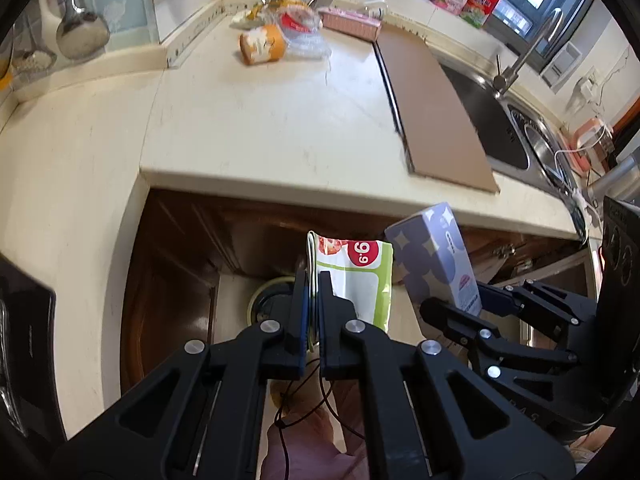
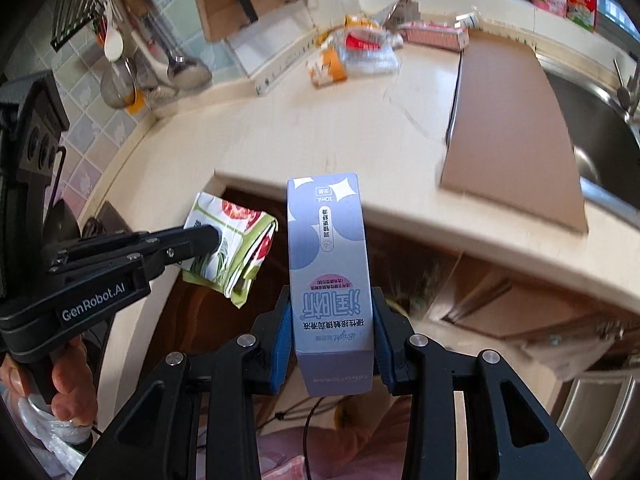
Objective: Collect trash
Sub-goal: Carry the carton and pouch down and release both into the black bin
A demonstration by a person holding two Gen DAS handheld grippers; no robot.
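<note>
I have two pieces in hand: my left tool point(image 1: 308, 312) is clamped on the folded green-and-white printed wrapper point(image 1: 352, 276), my right tool point(image 2: 332, 336) grips the tall lilac cardboard box point(image 2: 328, 264), both off the near edge of the cream counter point(image 1: 280, 132). Left on it, far side: an orange paper cup point(image 1: 262, 44) and crumpled clear plastic bags point(image 1: 308, 36) (probably next).

counter point(image 1: 260, 120): smooth stone | sink point(image 1: 540, 148): shiny metal | box point(image 2: 330, 264): matt cardboard

Folded wrapper point(image 1: 352, 276), lilac carton point(image 2: 330, 280), both aloft
</note>
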